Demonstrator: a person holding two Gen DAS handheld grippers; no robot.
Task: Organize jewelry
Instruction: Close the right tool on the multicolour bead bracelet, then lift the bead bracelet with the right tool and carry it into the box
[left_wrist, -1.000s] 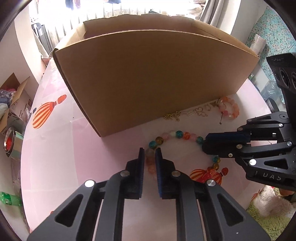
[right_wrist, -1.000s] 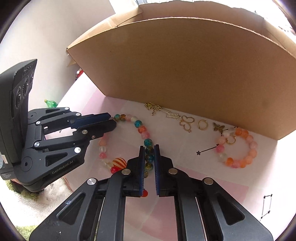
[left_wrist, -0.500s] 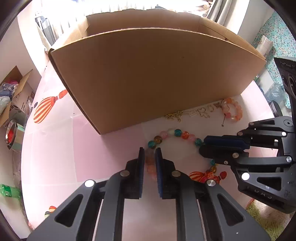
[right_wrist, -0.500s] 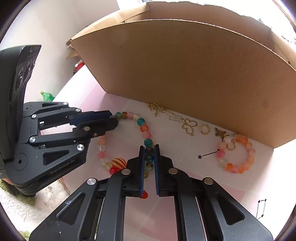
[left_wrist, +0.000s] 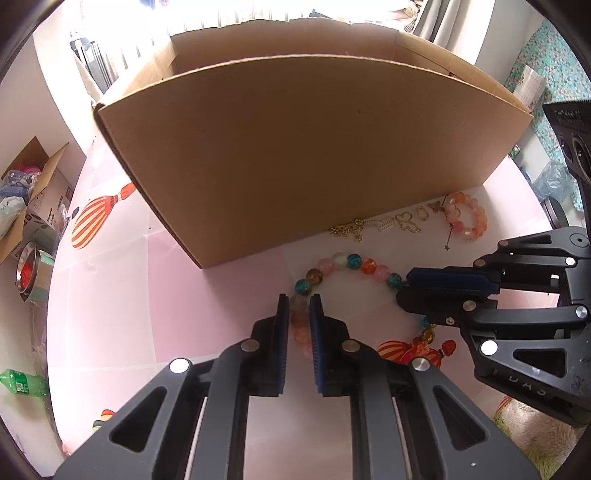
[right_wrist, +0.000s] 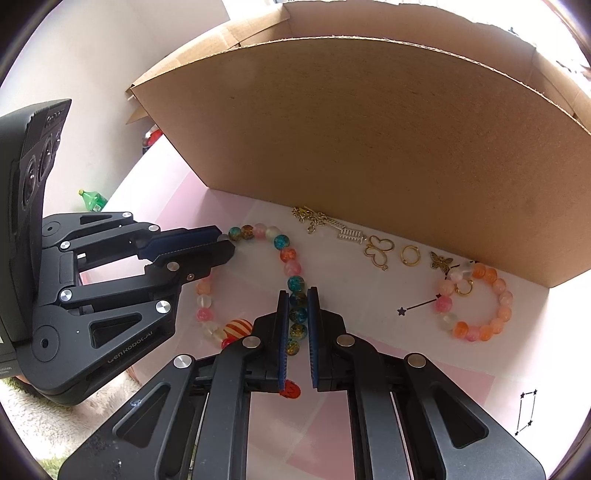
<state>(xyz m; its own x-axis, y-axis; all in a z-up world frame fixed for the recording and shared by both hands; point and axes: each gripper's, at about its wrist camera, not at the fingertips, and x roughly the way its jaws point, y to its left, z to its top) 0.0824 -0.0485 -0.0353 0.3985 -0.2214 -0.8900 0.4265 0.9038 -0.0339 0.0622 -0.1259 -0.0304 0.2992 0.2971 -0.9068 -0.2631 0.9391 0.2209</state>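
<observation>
A long necklace of coloured glass beads (left_wrist: 354, 263) (right_wrist: 284, 254) lies looped on the pink table in front of a big cardboard box (left_wrist: 314, 147) (right_wrist: 369, 140). My left gripper (left_wrist: 299, 301) (right_wrist: 223, 242) is shut on the pink beads at one side of the loop. My right gripper (right_wrist: 298, 293) (left_wrist: 404, 286) is shut on the blue-green beads at the other side. A small orange-pink bead bracelet (left_wrist: 467, 218) (right_wrist: 476, 301) and gold charms (left_wrist: 408, 223) (right_wrist: 378, 251) with a gold chain (right_wrist: 314, 218) lie along the box's foot.
The box wall stands close behind the jewelry. A green bottle (left_wrist: 22, 384) (right_wrist: 92, 197) and an open carton of clutter (left_wrist: 26, 199) lie off the table at the left. A fluffy rug (left_wrist: 532, 424) shows beyond the near table edge.
Both gripper views show more of the table and the box top; the jewelry sits smaller and farther off. Both grippers keep their hold on the necklace.
</observation>
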